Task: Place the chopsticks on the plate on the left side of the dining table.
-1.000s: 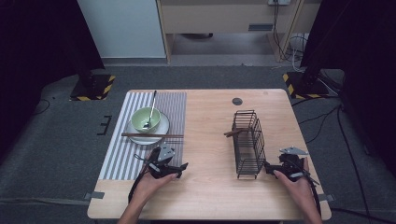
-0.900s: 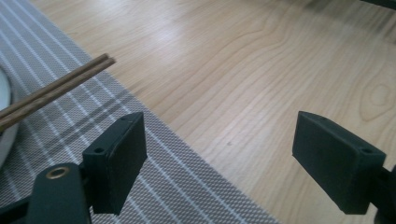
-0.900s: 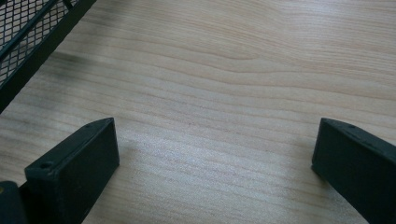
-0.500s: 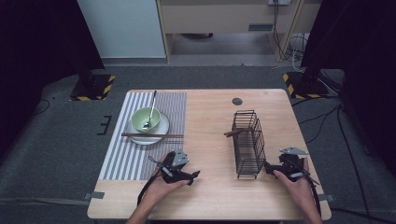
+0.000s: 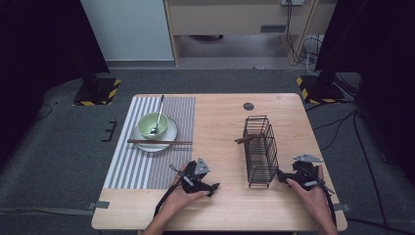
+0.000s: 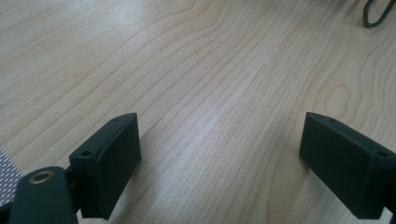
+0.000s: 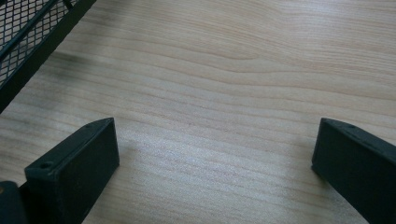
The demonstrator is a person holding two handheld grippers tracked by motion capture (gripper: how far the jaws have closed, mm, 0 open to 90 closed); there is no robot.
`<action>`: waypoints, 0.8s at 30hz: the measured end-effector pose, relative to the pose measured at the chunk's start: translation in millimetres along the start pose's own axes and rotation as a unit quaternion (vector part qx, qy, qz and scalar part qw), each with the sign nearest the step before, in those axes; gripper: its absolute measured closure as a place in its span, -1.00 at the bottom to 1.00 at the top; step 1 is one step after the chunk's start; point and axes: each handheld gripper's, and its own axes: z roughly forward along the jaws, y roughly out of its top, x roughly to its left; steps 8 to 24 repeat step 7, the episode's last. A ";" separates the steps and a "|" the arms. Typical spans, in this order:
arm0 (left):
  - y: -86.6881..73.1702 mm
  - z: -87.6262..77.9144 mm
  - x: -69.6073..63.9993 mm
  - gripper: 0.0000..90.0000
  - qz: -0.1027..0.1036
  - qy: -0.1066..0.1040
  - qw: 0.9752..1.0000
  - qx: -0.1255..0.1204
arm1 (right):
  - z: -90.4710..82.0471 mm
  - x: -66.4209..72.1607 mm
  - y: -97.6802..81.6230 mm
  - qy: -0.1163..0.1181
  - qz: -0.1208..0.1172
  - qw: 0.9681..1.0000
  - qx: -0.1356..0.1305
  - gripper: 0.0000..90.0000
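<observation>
1. My left claw (image 5: 212,187) sits low over the bare tabletop (image 5: 220,122), jaws spread wide with nothing between them. They have just been opening further. In the left gripper view I see only wood grain between the pads (image 6: 108,163), so it is released.

2. My right claw (image 5: 281,175) is also released: the right gripper view shows both jaws wide apart over bare wood. The black wire basket (image 5: 259,149) lies just off its tip, its mesh corner at the upper left of that view (image 7: 28,42). I judge I have parked it there so that it can steady or reach the basket.

3. A brown utensil handle (image 5: 243,140) sticks out of the basket's side wall, beyond the right claw. It looks like something already dropped in.

4. The things nearest my left claw lie beyond it and off to its left, on the striped mat (image 5: 142,161): chopsticks (image 5: 159,142) laid flat across the white plate (image 5: 169,134), which keeps them off the mat and easy to pinch.

5. The green bowl (image 5: 149,125) sits on that plate with a spoon (image 5: 157,115) leaning in it, handle pointing away from the claw.

6. Judgement: the open left claw suits a pick of the chopsticks for the basket.
</observation>
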 end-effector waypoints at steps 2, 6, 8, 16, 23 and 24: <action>0.0 0.2 0.3 -0.75 -0.001 0.000 1.000 0.000 | 0.0 0.0 0.0 0.000 0.000 1.000 0.000 -0.98; 0.2 0.5 0.3 -0.77 -0.002 0.002 1.000 0.001 | 0.0 0.0 0.0 0.000 0.000 1.000 0.000 -0.98; 0.3 0.8 0.4 -0.78 -0.004 0.004 1.000 0.003 | -0.1 0.1 0.0 0.000 0.001 1.000 0.000 -0.98; 0.3 0.8 0.4 -0.78 -0.004 0.004 1.000 0.003 | -0.1 0.1 0.0 0.000 0.001 1.000 0.000 -0.98; 0.3 0.8 0.4 -0.78 -0.004 0.004 1.000 0.003 | -0.1 0.1 0.0 0.000 0.001 1.000 0.000 -0.98; 0.3 0.8 0.4 -0.78 -0.004 0.004 1.000 0.003 | -0.1 0.1 0.0 0.000 0.001 1.000 0.000 -0.98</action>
